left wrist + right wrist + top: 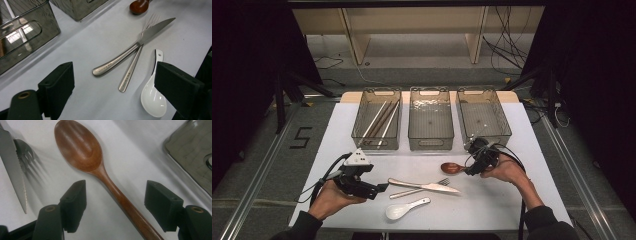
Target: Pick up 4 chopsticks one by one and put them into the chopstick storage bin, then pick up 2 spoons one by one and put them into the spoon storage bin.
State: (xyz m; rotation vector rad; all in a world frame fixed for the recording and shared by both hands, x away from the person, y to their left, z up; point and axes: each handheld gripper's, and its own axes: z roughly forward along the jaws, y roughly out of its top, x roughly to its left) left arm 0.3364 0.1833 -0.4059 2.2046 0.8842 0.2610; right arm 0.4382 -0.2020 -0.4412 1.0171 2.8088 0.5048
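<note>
Three bins in a row at table (512, 200) back: left bin (358, 134) with chopsticks (381, 121) inside, middle bin (430, 120), right bin (483, 116). Wooden spoon (453, 168) in front of right bin, handle between right gripper (475, 165) jaws, untouched. Knife (424, 186) crossed over fork (419, 189) at table centre, left of spoon. Ladle spoon (404, 208) nearest front edge. Left gripper (377, 189) just left of knife handle.

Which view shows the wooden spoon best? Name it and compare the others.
The right gripper view: the wooden spoon lies close up, bowl and handle sharp, handle between the open jaws. The high view shows it small, handle hidden by the right gripper. The left gripper view catches just its bowl.
</note>
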